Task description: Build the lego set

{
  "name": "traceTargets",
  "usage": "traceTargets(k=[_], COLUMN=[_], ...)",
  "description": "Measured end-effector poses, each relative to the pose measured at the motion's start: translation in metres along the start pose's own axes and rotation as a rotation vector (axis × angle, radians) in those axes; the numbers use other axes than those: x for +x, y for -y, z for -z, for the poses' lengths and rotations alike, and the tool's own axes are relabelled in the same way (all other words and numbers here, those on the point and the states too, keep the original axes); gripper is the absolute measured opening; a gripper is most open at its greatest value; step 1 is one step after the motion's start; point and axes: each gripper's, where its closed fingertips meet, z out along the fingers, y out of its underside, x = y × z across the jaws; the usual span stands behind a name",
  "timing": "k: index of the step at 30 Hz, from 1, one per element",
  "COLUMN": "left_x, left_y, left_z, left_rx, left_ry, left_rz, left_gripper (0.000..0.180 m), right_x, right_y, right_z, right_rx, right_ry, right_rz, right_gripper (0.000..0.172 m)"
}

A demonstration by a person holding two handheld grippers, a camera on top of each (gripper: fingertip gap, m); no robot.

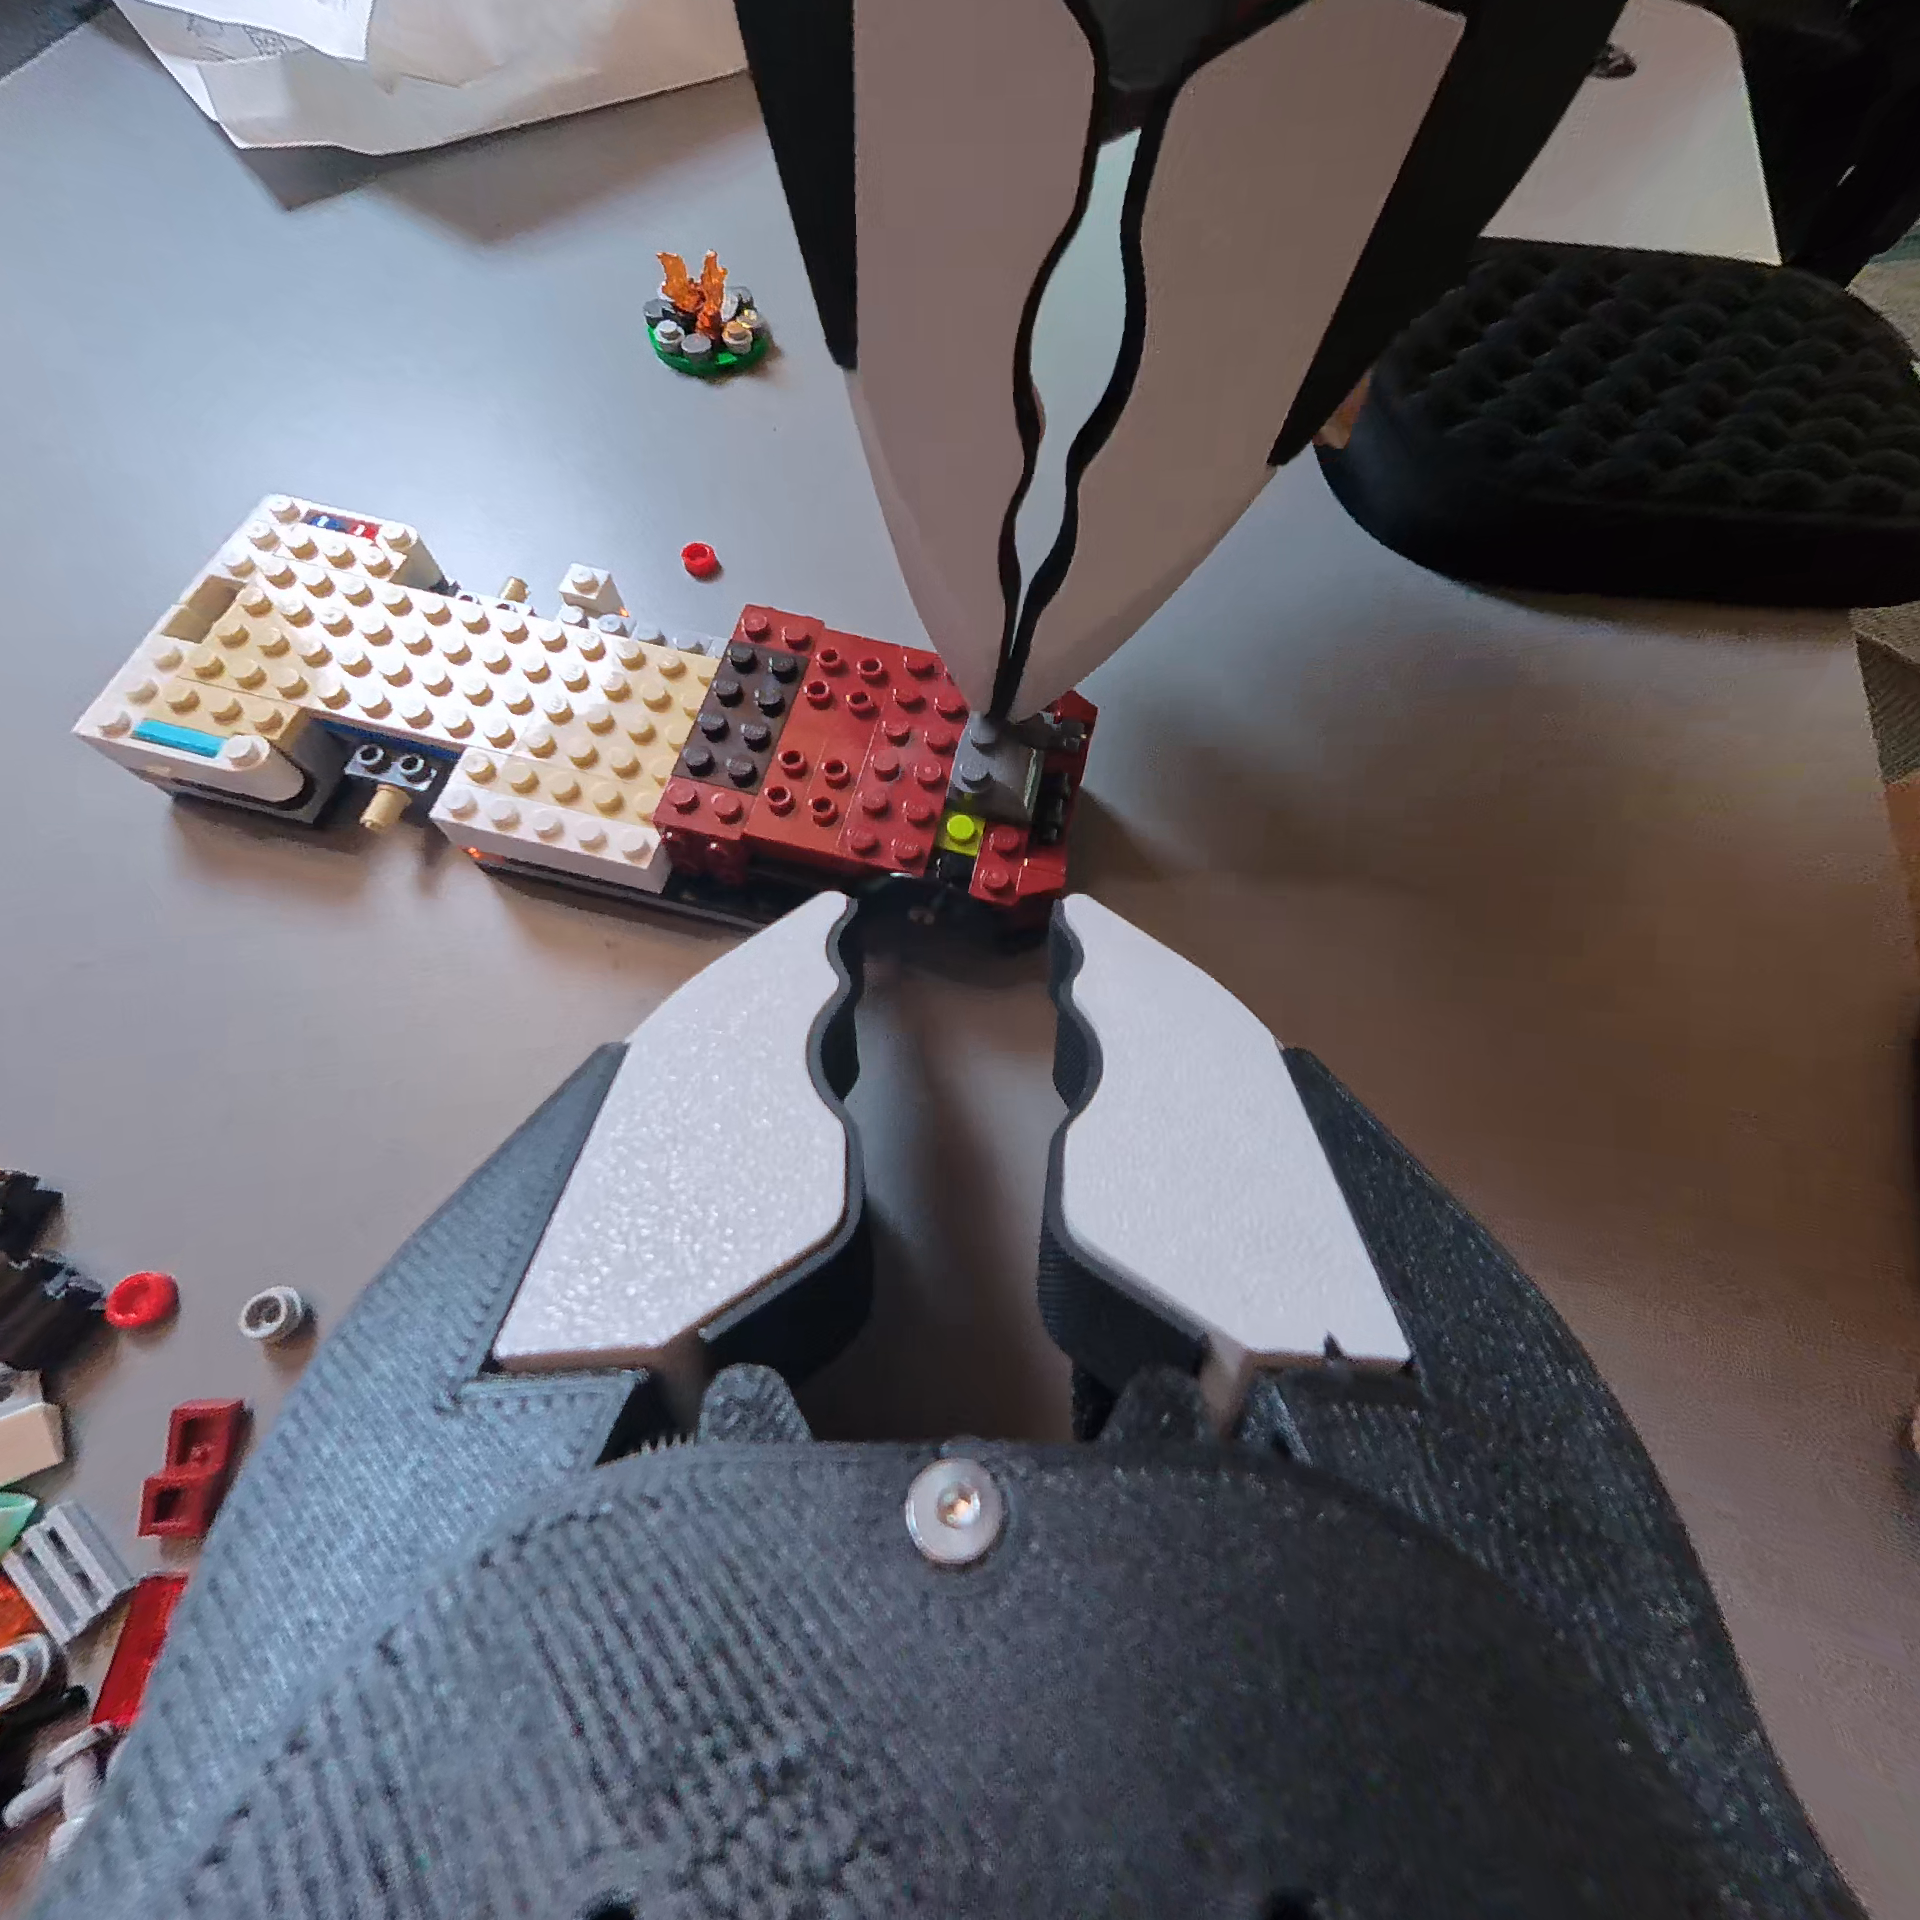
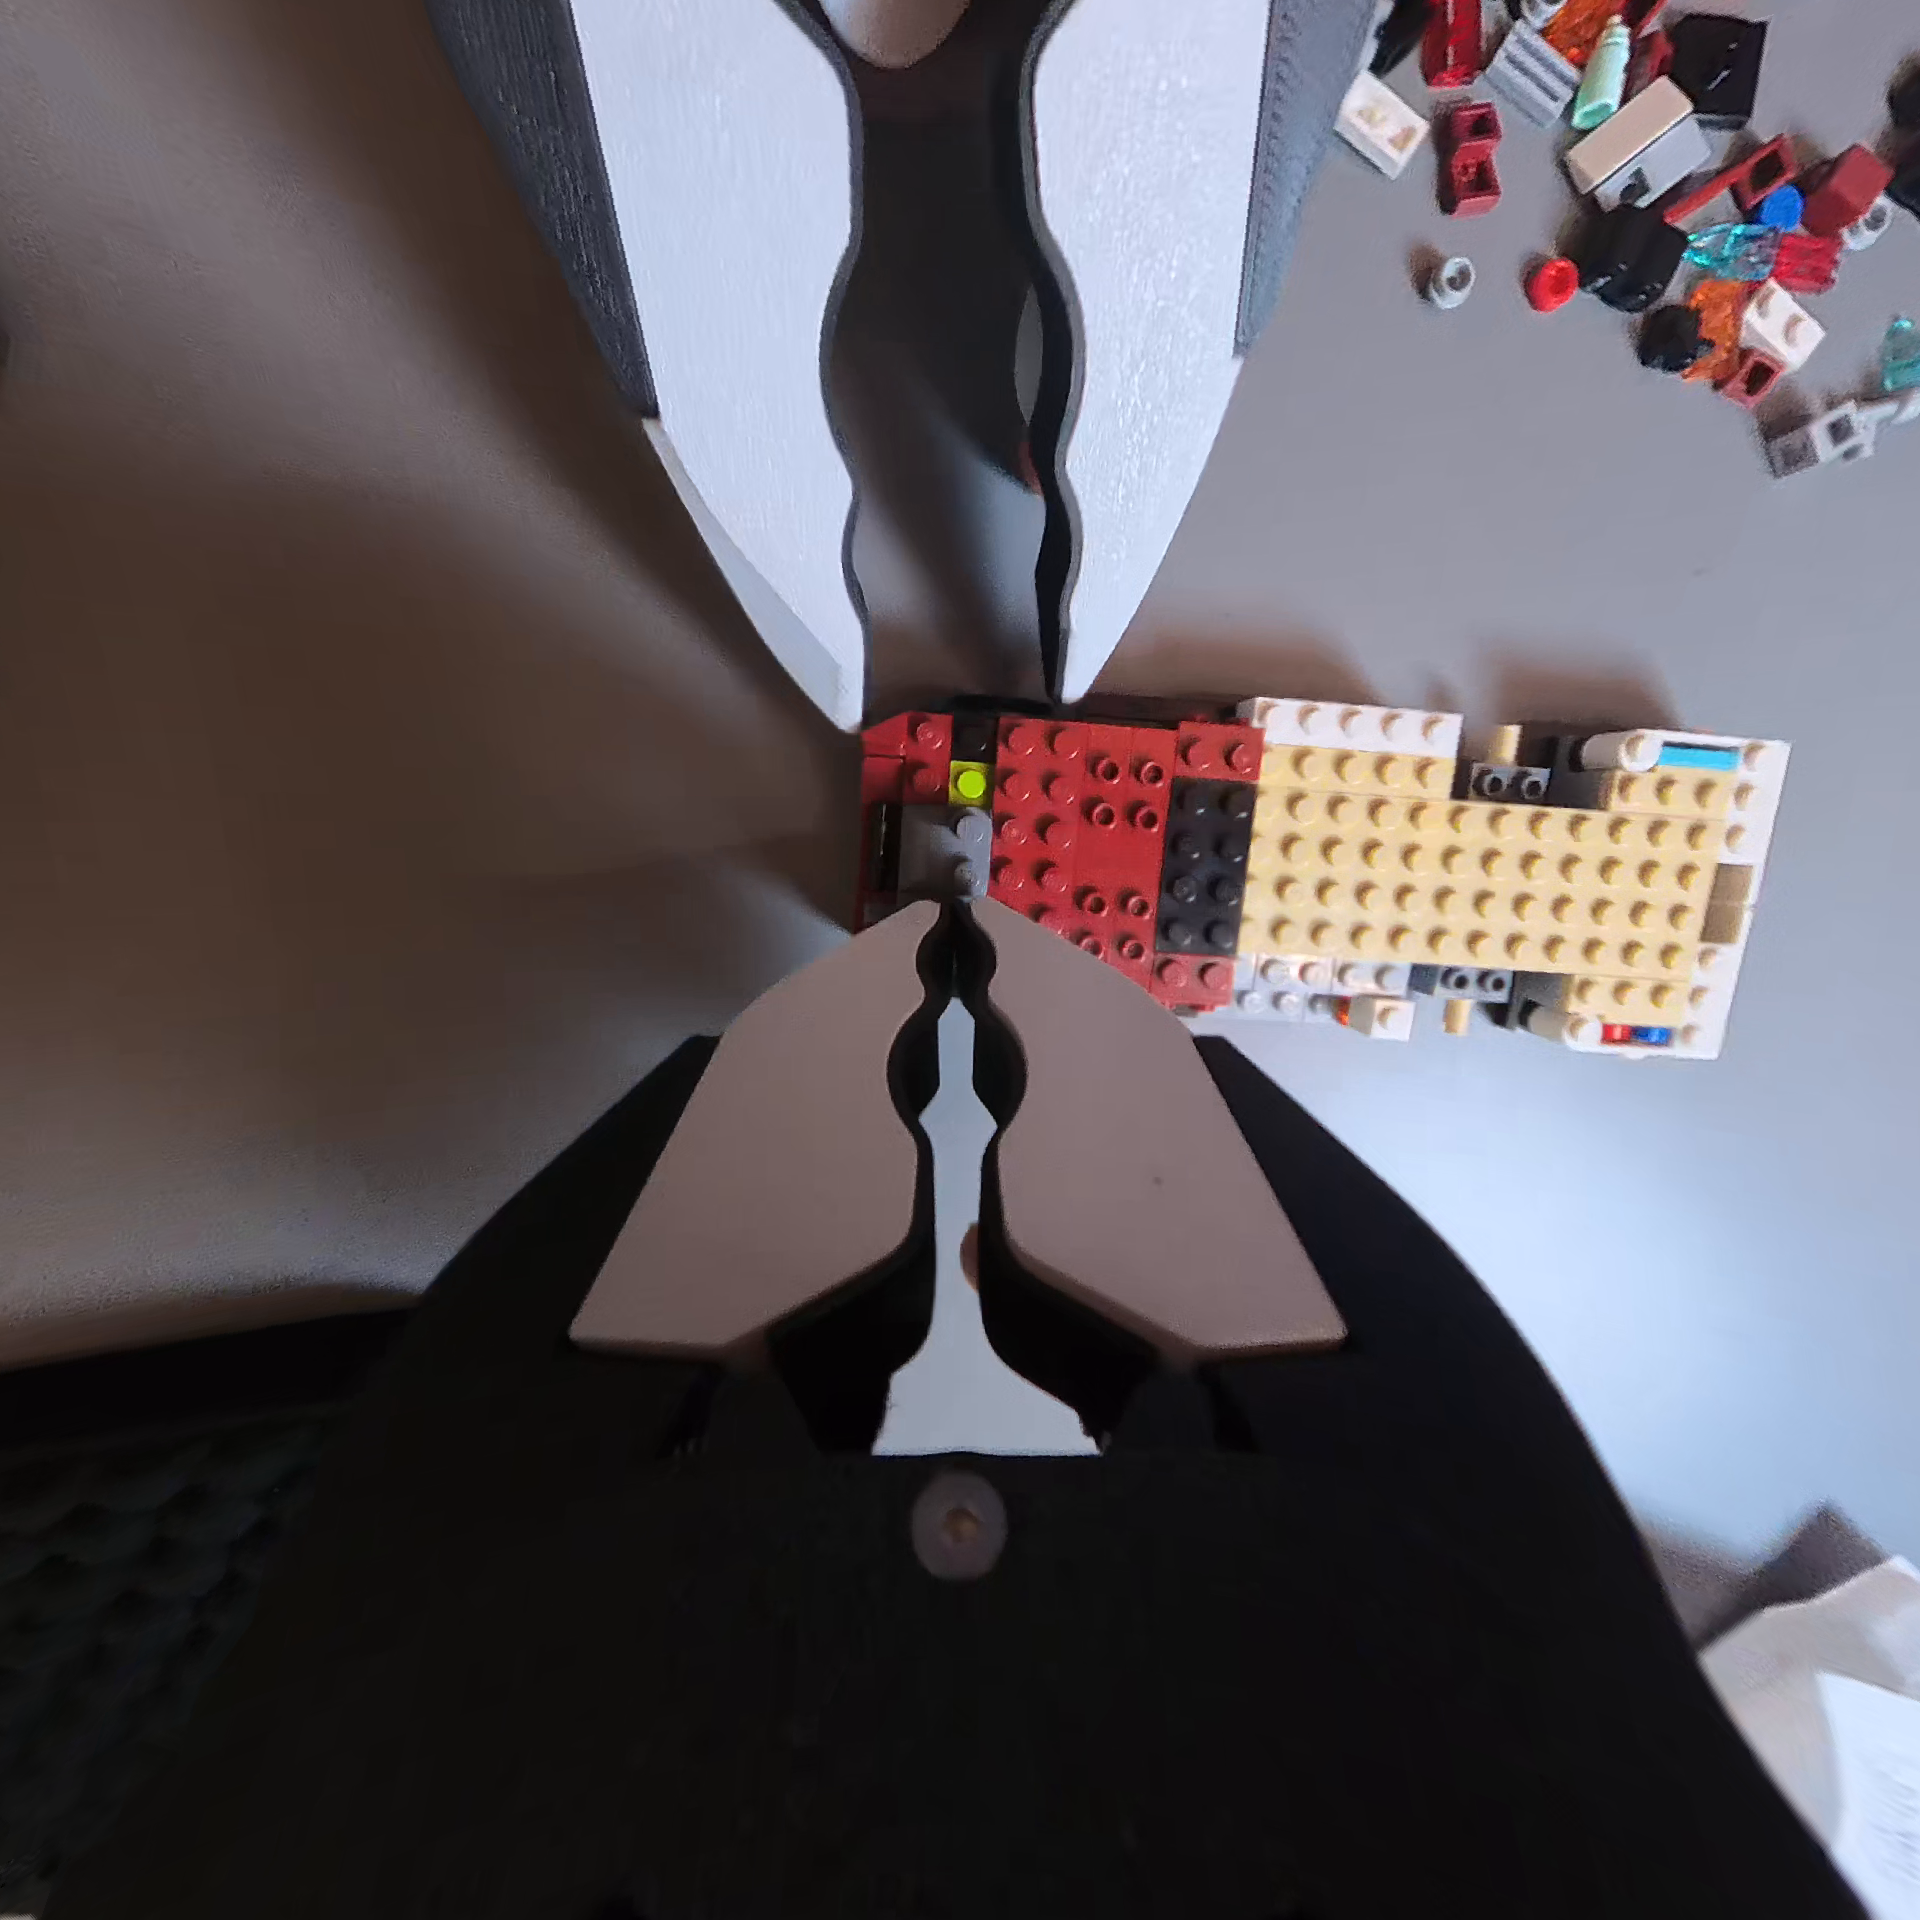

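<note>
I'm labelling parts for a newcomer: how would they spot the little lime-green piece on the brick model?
Find the long brick model on the grey table, tan at one end and dark red at the other. At the red end, beside the grey sloped piece, sits the lime-green piece, the only bright yellow-green stud there.

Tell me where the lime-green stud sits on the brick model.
The lime-green stud sits near the dark red end of the brick model, beside the grey sloped brick, just ahead of the left hand-held gripper.
</note>
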Motion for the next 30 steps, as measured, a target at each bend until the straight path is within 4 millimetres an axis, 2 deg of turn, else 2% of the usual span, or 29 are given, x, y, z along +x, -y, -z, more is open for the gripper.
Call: traceTargets(k=[1, 4, 8, 11, 16, 20, 23, 25, 27, 30], left_x=[0.0, -0.004, -0.013, -0.011, 0.018, 0.038, 0.042, 0.042, 0.04, 0.036], left_y=[0.001, 0.008, 0.008, -0.008, -0.047, -0.071, -0.082, -0.086, -0.086, -0.082], left_z=[0.002, 0.016, 0.046, 0.073, 0.103, 0.103, 0.098, 0.093, 0.091, 0.088], left_rx=[0.008, 0.026, -0.005, -0.108, -0.264, -0.345, -0.403, -0.42, -0.413, -0.376], left_ry=[-0.003, 0.009, -0.004, -0.059, -0.168, -0.175, -0.149, -0.122, -0.089, -0.068], left_rz=[0.0, -0.026, -0.055, -0.08, -0.086, -0.097, -0.132, -0.138, -0.154, -0.15], left_gripper=[0.036, 0.039, 0.038, 0.037, 0.036, 0.036, 0.037, 0.033, 0.022, 0.022], right_x=[-0.001, 0.001, -0.002, -0.005, -0.022, -0.033, -0.038, -0.04, -0.042, -0.046], right_y=[0.002, 0.011, 0.011, 0.011, 0.007, 0.008, 0.01, 0.01, 0.009, 0.011], right_z=[0.003, 0.017, 0.02, 0.024, 0.03, 0.032, 0.028, 0.026, 0.024, 0.025], right_rx=[0.037, 0.169, 0.293, 0.397, 0.502, 0.552, 0.556, 0.541, 0.522, 0.532], right_ry=[-0.001, -0.045, -0.121, -0.179, -0.2, -0.188, -0.182, -0.191, -0.203, -0.208], right_rz=[-0.025, -0.096, -0.14, -0.172, -0.203, -0.198, -0.187, -0.175, -0.161, -0.153], right_gripper=[0.0, 0.015, 0.028, 0.03, 0.03, 0.023, 0.022, 0.021, 0.02, 0.019])
